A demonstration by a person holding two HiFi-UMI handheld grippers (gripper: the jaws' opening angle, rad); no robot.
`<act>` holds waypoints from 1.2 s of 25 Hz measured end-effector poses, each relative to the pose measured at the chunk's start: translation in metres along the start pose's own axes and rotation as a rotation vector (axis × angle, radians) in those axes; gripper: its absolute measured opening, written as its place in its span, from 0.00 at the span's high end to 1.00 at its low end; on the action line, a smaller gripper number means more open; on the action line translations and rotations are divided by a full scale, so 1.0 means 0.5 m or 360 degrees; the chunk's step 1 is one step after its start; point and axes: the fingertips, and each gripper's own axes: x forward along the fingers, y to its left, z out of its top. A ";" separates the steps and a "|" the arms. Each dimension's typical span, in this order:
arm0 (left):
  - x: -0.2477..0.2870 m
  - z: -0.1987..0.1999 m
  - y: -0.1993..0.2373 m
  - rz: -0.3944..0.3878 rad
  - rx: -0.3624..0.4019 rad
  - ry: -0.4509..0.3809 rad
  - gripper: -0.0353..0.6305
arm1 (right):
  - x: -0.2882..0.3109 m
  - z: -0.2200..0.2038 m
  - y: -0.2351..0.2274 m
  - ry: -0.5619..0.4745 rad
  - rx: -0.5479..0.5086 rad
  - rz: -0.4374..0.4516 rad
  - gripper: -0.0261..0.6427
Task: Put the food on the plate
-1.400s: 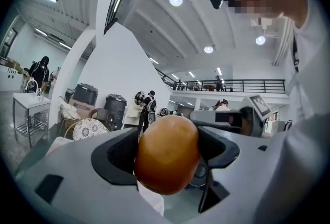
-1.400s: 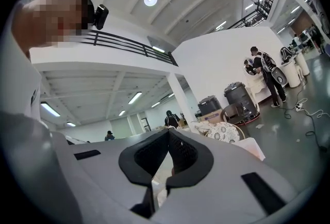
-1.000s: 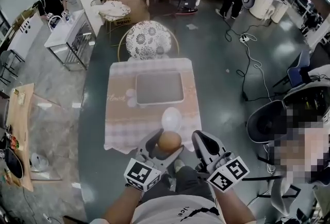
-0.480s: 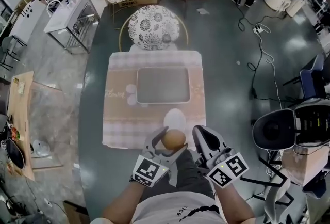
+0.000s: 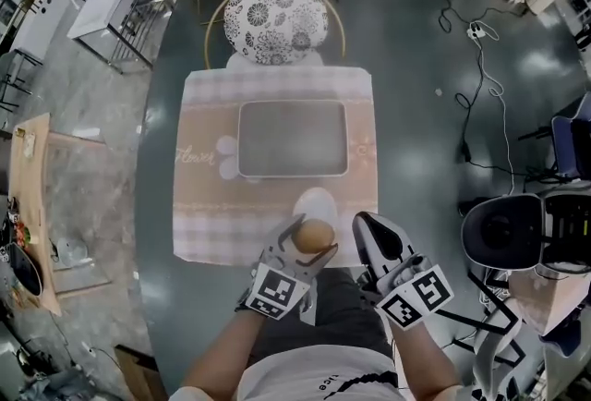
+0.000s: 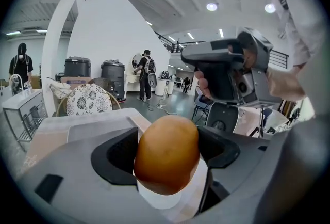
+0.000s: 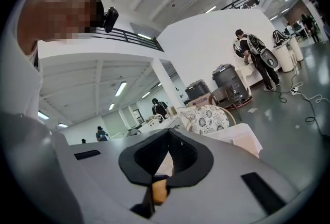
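Observation:
A brown, potato-like food piece (image 5: 314, 236) sits between the jaws of my left gripper (image 5: 308, 240), which is shut on it. It hangs over the near edge of a small white plate (image 5: 317, 202) at the front of the table. In the left gripper view the food piece (image 6: 167, 152) fills the gap of the left gripper (image 6: 167, 158), with the white plate (image 6: 161, 201) just beneath. My right gripper (image 5: 371, 233) hovers to the right of the plate, its jaws meeting with nothing in them. The right gripper (image 7: 164, 166) points over the table.
A pink chequered tablecloth (image 5: 208, 205) covers the table. A grey rectangular tray (image 5: 293, 139) lies behind the plate. A patterned round chair (image 5: 275, 20) stands at the far side. A dark office chair (image 5: 503, 233) is to the right on the floor.
The left gripper has carried the food piece a little forward, so it now overlaps the plate's near edge. The right gripper stayed beside it. The head view has shifted forward over the table.

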 end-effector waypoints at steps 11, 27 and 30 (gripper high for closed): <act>0.089 -0.139 0.037 0.0012 0.0052 0.0098 0.40 | 0.032 -0.141 -0.075 0.0044 0.0059 -0.0045 0.94; 0.162 -0.248 0.054 0.0033 0.0227 0.0312 0.40 | 0.030 -0.193 -0.130 0.0025 0.0095 -0.0065 0.94; 0.168 -0.256 0.055 0.0029 0.0246 0.0320 0.40 | 0.031 -0.192 -0.134 0.0013 0.0092 -0.0062 0.94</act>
